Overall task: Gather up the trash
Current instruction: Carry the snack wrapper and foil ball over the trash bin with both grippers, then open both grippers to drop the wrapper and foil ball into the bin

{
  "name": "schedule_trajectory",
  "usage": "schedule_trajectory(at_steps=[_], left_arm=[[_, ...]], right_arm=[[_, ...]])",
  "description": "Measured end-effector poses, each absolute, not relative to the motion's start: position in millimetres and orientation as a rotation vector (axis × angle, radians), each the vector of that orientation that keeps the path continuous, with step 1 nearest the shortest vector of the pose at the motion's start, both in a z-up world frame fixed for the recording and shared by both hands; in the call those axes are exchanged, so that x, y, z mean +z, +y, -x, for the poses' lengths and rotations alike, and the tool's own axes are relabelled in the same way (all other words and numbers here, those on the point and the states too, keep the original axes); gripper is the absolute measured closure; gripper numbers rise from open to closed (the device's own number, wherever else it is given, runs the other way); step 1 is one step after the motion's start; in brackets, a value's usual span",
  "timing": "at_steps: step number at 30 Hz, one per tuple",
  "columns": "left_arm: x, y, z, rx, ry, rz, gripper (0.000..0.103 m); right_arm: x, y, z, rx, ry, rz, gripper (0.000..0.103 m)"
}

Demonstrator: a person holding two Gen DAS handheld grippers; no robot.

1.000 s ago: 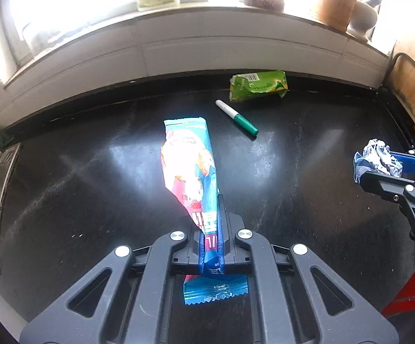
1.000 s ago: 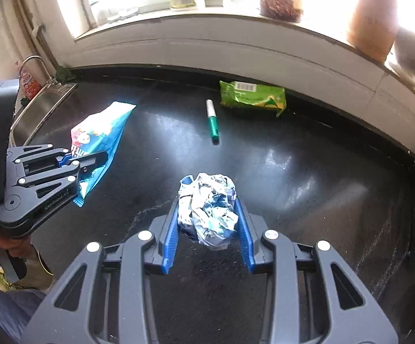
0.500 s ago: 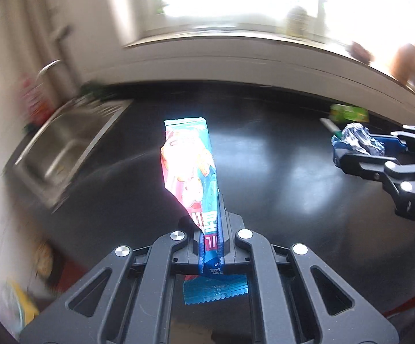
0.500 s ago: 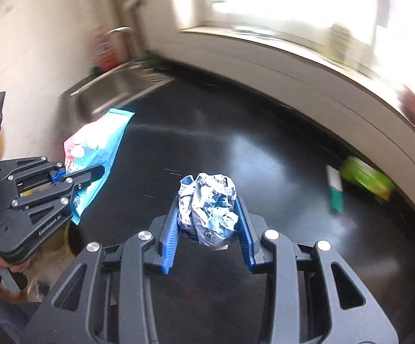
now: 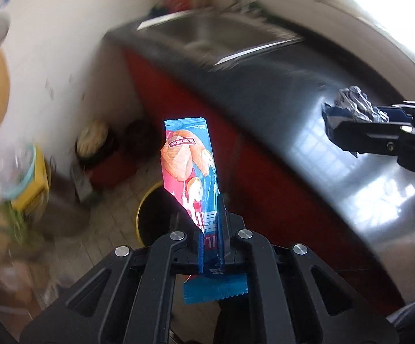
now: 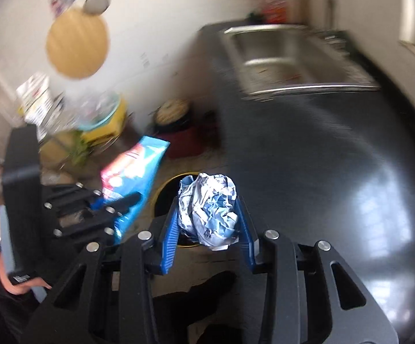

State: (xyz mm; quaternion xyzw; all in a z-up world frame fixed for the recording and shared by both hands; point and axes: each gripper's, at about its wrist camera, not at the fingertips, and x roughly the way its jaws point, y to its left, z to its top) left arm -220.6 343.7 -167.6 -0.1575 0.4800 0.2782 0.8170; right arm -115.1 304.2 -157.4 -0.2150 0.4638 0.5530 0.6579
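Observation:
My left gripper (image 5: 211,226) is shut on a blue and pink snack wrapper (image 5: 188,172), held upright above the floor. A yellow-rimmed black bin (image 5: 150,215) stands on the floor just behind and below the wrapper. My right gripper (image 6: 207,215) is shut on a crumpled foil ball (image 6: 209,209), held over the same bin (image 6: 166,192). The right gripper with the ball (image 5: 354,106) shows at the right of the left wrist view, over the counter edge. The left gripper and wrapper (image 6: 133,175) show at the left of the right wrist view.
A black countertop (image 6: 336,172) with a steel sink (image 6: 290,63) runs to the right, with red cabinet fronts (image 5: 236,149) below. A yellow crate (image 6: 107,126), pots (image 6: 176,114) and clutter stand on the floor by the white wall. A round wooden board (image 6: 77,46) hangs on the wall.
Both grippers have swung left, away from the counter by the window, to above the floor and the bin. Each still holds its piece of trash. The pen and green packet are out of view.

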Motion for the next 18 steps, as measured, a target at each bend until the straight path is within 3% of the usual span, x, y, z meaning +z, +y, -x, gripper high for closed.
schedule_trajectory(at_steps=[15,17,18], left_arm=[[-301,439,253,0.581,1.085,0.616,0.096],[-309,443,252,0.577,1.1,0.618,0.089],[-312,444,251,0.581,1.107,0.619,0.069]], right_arm=[[-294,456,137,1.257,1.277,0.707,0.061],[-301,463,137,1.257,1.289,0.722,0.055],[-303,464,136,1.258,1.296,0.73,0.046]])
